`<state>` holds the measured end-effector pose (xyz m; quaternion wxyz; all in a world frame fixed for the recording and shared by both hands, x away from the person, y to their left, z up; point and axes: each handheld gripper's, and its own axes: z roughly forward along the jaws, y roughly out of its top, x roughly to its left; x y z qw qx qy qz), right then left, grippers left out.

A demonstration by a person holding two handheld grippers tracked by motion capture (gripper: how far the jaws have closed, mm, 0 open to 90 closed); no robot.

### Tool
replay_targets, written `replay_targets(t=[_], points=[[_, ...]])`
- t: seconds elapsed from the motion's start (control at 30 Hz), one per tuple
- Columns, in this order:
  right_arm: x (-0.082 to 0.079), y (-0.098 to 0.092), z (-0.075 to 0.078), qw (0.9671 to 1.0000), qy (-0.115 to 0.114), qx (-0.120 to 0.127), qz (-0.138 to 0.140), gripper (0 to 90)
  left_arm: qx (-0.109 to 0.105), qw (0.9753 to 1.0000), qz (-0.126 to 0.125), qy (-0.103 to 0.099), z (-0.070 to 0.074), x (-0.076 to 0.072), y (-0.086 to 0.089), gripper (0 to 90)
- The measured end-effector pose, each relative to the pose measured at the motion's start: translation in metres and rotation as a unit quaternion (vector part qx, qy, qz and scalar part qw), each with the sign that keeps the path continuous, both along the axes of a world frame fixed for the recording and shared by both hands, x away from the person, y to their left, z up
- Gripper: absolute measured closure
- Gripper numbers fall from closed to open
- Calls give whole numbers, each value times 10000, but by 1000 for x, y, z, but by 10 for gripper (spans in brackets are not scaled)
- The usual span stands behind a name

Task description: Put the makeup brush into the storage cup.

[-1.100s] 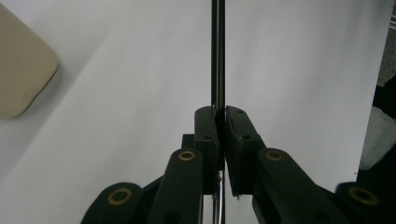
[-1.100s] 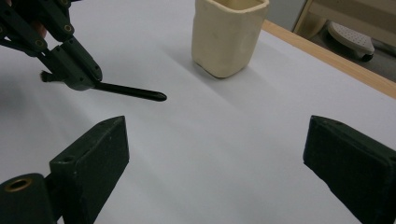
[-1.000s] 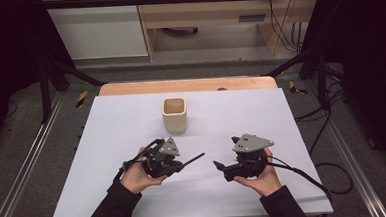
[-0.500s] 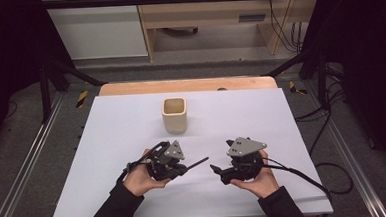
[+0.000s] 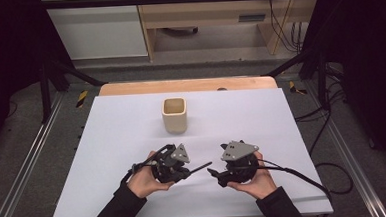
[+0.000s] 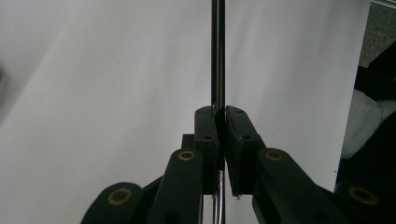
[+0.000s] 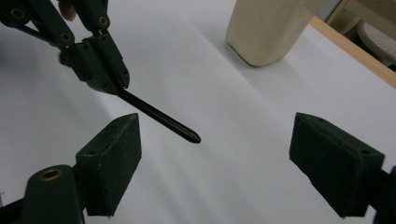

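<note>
Item 1, nearest: left gripper (image 5: 184, 170), held in the person's left hand at about 7 o'clock on the white surface (image 5: 107, 143). Fingers (image 6: 206, 135) clamped together on a thin black pen (image 5: 200, 166), whose free end points toward 3 o'clock.

Item 2: right gripper (image 5: 215, 174), at about 5 o'clock, facing the pen tip. Fingers (image 7: 114, 154) wide apart, holding nothing; in the right gripper view the pen's tip (image 7: 189, 136) lies between them but touches neither.

Item 3, farther: cream square cup (image 5: 174, 114), upright, at 12 o'clock from both grippers, well apart; no contents seen in it.

Status, as a judgement: pen lifted and presented; handover looks about to begin. Remaining: the right fingers to close on it, the left to let go, perhaps then placing in the cup.
</note>
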<state>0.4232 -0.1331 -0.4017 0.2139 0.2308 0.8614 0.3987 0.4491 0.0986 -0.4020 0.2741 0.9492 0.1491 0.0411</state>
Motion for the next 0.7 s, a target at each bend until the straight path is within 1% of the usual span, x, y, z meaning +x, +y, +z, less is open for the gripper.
replay_targets(t=[0.23,0.3,0.33,0.4,0.43,0.47,0.5,0.57,0.6,0.7], points=[[0,7,-5,9996,143,-204,139,194,-12,10000,-26,26,1,-1,-2,842],[0,8,-5,9996,133,-213,146,195,-6,10000,-30,28,1,-1,-3,842],[0,10,-5,9993,133,-285,178,198,-7,10000,-33,31,1,-1,-3,842],[-1,10,-4,9992,146,-315,187,200,-13,10000,-61,48,3,0,-3,842],[0,12,-3,9990,129,-356,221,204,5,10000,-82,44,4,0,-3,842],[0,13,-3,9990,81,-349,248,206,10,10000,-79,31,4,1,-3,842],[0,13,-3,9990,81,-349,248,206,10,10000,-79,31,4,1,-3,842],[-1,14,-3,9988,82,-387,277,212,13,10000,-74,25,7,1,-2,842],[-1,15,-3,9986,80,-447,289,217,15,10000,-88,25,8,2,-2,842],[0,16,-3,9984,47,-483,306,224,58,9999,-89,4,12,2,-2,842]])
